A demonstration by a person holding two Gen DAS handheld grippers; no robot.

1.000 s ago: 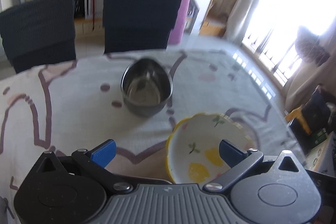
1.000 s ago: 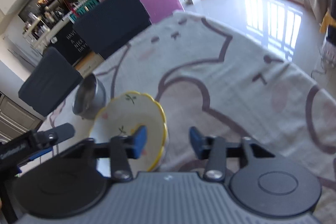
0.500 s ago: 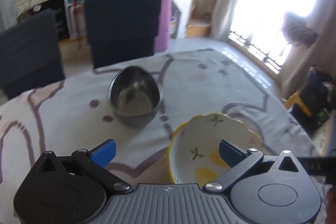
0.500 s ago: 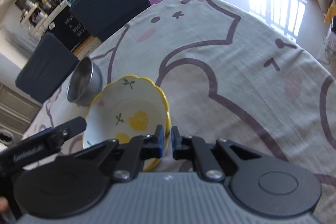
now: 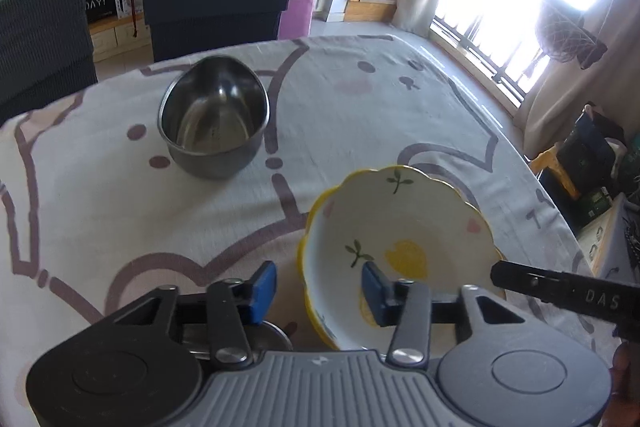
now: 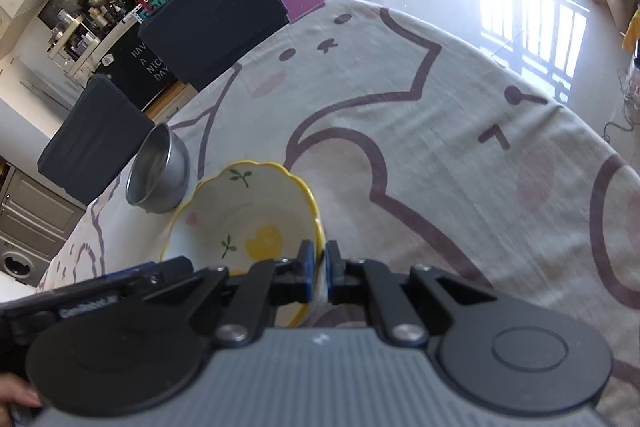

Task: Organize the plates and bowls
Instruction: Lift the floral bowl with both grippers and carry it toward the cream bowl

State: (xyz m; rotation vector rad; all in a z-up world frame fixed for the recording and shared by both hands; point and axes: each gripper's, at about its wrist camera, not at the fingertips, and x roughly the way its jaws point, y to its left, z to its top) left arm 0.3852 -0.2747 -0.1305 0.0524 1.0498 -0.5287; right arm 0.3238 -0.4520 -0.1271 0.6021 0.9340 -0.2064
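Scalloped yellow-rimmed ceramic bowl (image 5: 400, 247) with fruit motifs sits on the desk (image 5: 360, 115), near a round stainless-steel bowl (image 5: 214, 115). My right gripper (image 6: 319, 271) has its fingers clamped on the ceramic bowl's rim. My left gripper (image 5: 318, 287) has its fingers apart, straddling the opposite rim without pinching it.

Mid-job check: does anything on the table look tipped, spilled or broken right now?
The yellow-rimmed bowl sits tilted, its near rim pinched in the right tongs, while the left tongs straddle its other side, open. The steel bowl stands upright and empty. No spill or damage shows.
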